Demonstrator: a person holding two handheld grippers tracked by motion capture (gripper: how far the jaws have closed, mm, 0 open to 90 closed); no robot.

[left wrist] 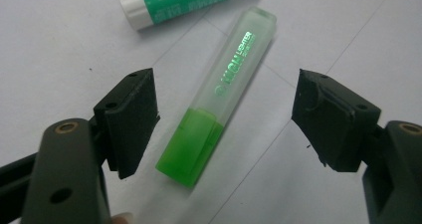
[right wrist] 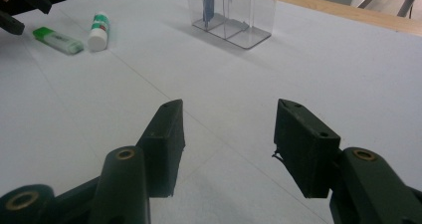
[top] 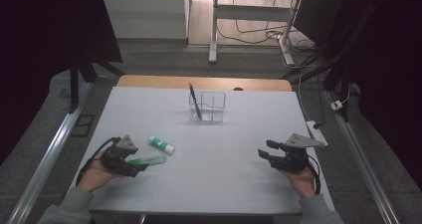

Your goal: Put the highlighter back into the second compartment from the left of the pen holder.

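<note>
The translucent green plastic highlighter pen (left wrist: 219,97) lies flat on the white bench (top: 224,149), between the wide-spread jaws of the left claw (left wrist: 224,117) with clear bench on either side, so neither pad touches it and the claw holds nothing. A white glue stick with a green label (left wrist: 184,0) lies just beyond the pen's capped end. The right claw (right wrist: 229,144) rests well apart near the bench's right edge, jaws open and empty.

Looks like a lab or office: white-covered table (top: 209,134), bare desk legs (top: 214,30) and loose cables (top: 259,35) on the far floor.
</note>
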